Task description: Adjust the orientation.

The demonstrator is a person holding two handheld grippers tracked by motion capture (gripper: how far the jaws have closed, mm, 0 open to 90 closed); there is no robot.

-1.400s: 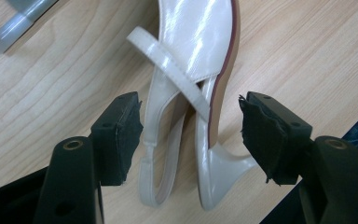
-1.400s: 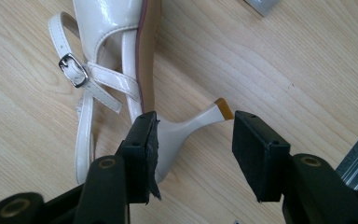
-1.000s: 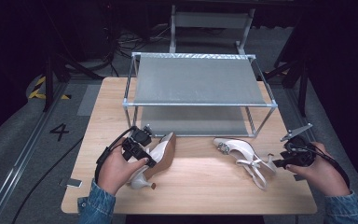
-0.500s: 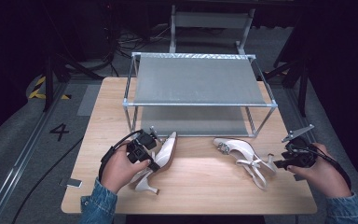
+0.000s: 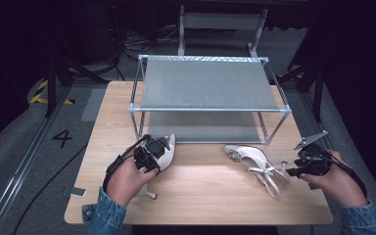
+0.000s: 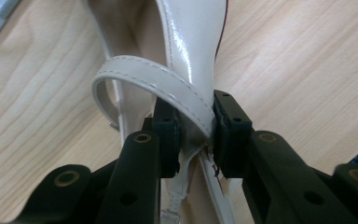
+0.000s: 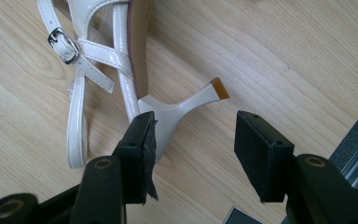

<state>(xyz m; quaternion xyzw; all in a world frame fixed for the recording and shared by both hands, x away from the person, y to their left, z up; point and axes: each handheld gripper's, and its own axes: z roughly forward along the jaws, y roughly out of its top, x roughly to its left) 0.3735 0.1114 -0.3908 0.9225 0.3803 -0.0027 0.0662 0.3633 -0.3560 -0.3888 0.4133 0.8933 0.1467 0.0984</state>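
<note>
A two-tier rack (image 5: 210, 88) stands at the far middle of the counter (image 5: 200, 196). In front of it, to the left, one shoe (image 5: 162, 152) lies with its toe toward the rack. The second shoe (image 5: 254, 159) lies well apart to the right, its heel toward the counter's right edge.

- You have a two-tier metal shelf rack (image 5: 210, 88) with grey mesh decks standing at the far half of the wooden bench (image 5: 200, 196).
- A small dark card (image 5: 77, 192) lies at the bench's near-left edge.
- Yellow-black tape (image 5: 41, 93) and a painted number "4" (image 5: 62, 138) mark the floor to your left.
</note>
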